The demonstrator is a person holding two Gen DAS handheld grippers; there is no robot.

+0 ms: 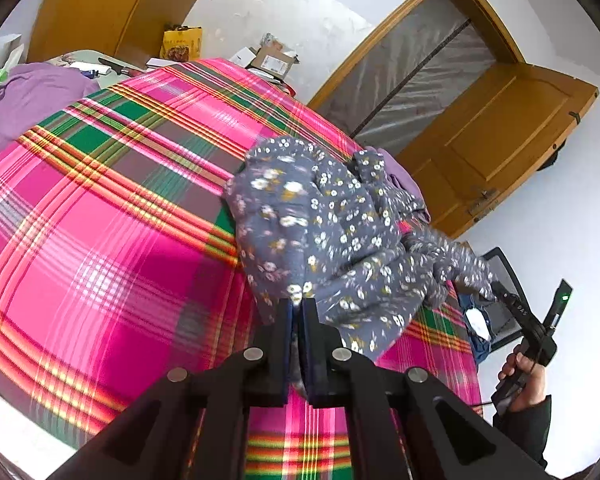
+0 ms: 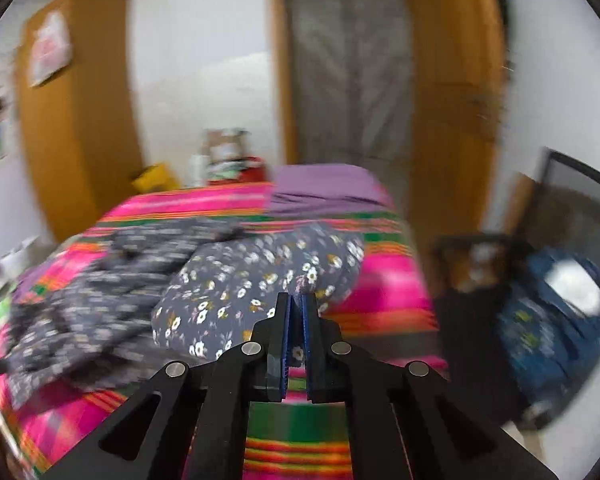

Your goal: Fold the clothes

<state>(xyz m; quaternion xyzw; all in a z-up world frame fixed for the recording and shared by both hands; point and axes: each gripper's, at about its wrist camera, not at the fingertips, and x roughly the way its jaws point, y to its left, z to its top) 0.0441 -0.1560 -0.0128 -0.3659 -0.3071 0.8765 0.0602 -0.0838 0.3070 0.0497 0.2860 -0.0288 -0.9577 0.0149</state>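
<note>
The floral garment (image 1: 324, 224) lies bunched on the bed (image 1: 100, 208), toward the bed's right edge in the left wrist view, on the pink and green plaid cover. Part of it is lifted off the cover and stretched between the two tools.

The left gripper (image 1: 299, 304) has its jaws nearly together, and a fold of the flowered cloth is pinched between the blue pads. The right gripper (image 2: 299, 300) is likewise almost closed on a bit of the same cloth, which shows between its pads in the right wrist view. In the left wrist view, a strip of the garment is pulled out beyond the right edge of the bed to the right gripper (image 1: 496, 290), with the person's hand (image 1: 520, 376) on its handle.

The cloth looks thin, soft and light (no stiffness at all, judging by how it crumples and sags). It should drape wherever it is unsupported and can slide out of a shallow pinch, so a hold on a hem, seam or corner is likely safer than one on a loose middle fold. Two well-separated holds along one edge would probably let it hang flat enough to lay out.

A purple cloth (image 2: 320, 184) lies at the far right corner of the bed in the right wrist view.
</note>
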